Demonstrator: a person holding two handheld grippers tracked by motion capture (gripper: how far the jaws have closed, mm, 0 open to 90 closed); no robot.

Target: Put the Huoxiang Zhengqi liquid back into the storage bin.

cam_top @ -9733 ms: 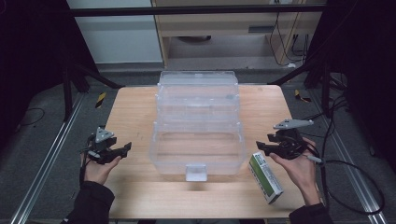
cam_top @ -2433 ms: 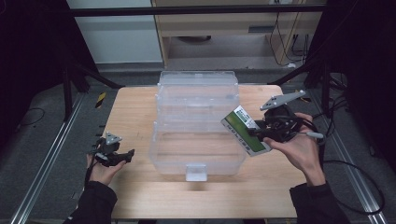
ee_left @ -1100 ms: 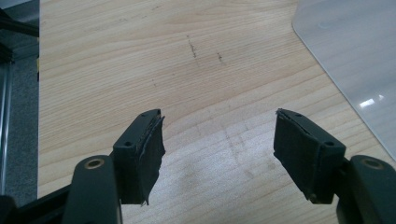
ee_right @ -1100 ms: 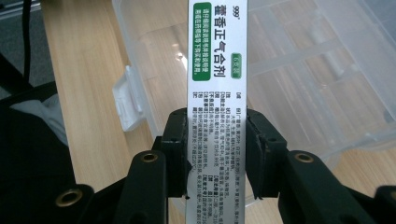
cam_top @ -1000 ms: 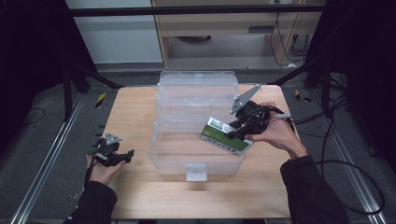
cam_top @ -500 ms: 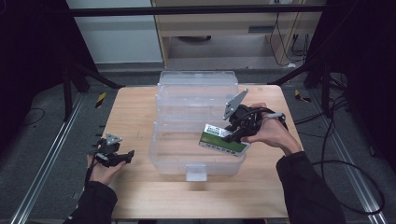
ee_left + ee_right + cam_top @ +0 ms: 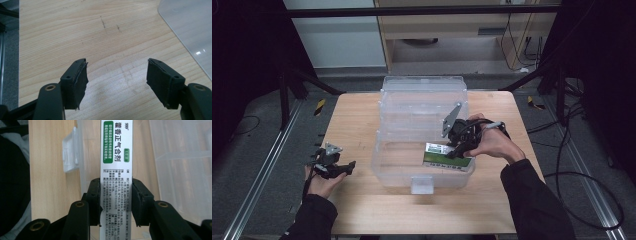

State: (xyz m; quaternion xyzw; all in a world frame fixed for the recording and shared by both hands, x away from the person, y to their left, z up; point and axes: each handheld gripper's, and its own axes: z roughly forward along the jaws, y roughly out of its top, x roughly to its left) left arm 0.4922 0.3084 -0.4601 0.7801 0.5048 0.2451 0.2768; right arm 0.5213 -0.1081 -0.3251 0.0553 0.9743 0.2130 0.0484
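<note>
Cardboard, light and crushable: I have the medicine box [image 7: 115,170] clamped across its narrow sides in my right hand-held gripper [image 7: 115,202], over the clear plastic bin [image 7: 412,167]. I judge a gentle mid-length pinch suits it. My left hand-held gripper [image 7: 122,80] gapes empty above the counter [image 7: 62,32].

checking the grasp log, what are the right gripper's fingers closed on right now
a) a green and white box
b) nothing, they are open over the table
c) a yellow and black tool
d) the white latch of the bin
a: in the right gripper view the right gripper has its fingers pressed on both sides of the green and white box, held over the clear plastic bin.
</note>
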